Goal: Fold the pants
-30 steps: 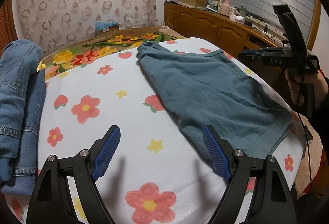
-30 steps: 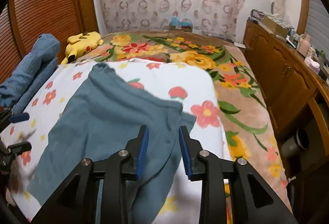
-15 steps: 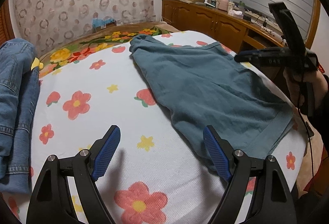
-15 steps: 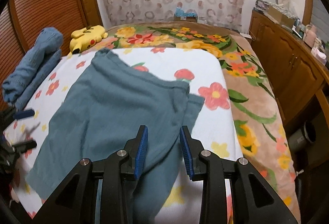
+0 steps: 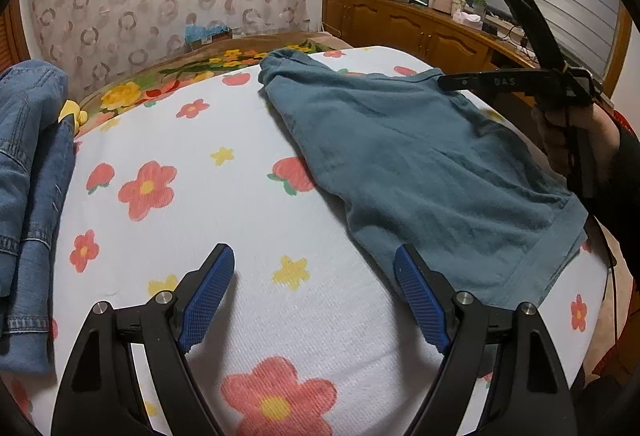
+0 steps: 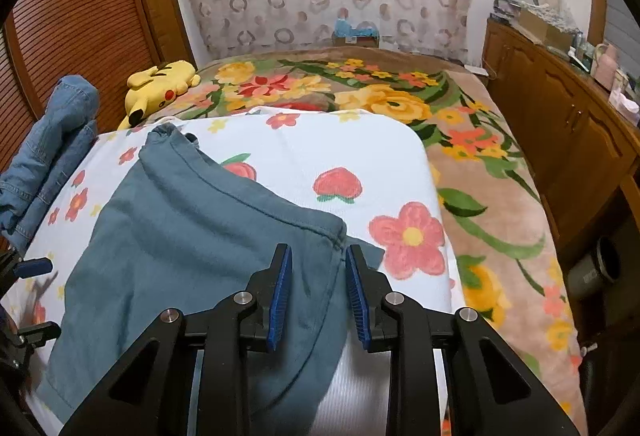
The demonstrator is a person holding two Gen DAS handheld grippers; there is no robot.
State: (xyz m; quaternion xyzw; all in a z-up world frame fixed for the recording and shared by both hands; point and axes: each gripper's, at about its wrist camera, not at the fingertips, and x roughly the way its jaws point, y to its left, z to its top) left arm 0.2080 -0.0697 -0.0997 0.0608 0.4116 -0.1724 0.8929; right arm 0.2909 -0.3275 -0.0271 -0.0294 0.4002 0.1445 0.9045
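Teal-grey pants [image 5: 420, 164] lie folded flat on a white flowered towel [image 5: 224, 204] on the bed; they also show in the right wrist view [image 6: 192, 236]. My left gripper [image 5: 314, 284] is open and empty, low over the towel, its right finger at the pants' near edge. My right gripper [image 6: 318, 276] is open with a narrow gap and holds nothing, over the pants' right corner. It shows from the side in the left wrist view [image 5: 520, 80], held by a hand above the pants' far right edge.
Folded blue jeans [image 5: 28, 172] are stacked at the left of the towel. A yellow plush toy [image 6: 160, 84] lies on the floral blanket [image 6: 472, 164] behind. A wooden cabinet [image 6: 568, 140] runs along the right of the bed, wooden doors [image 6: 80, 16] on the left.
The right gripper has drawn back and risen a little over the pants' corner. The left gripper has shifted slightly, with the pants lying flat throughout. Neither has taken hold of anything.
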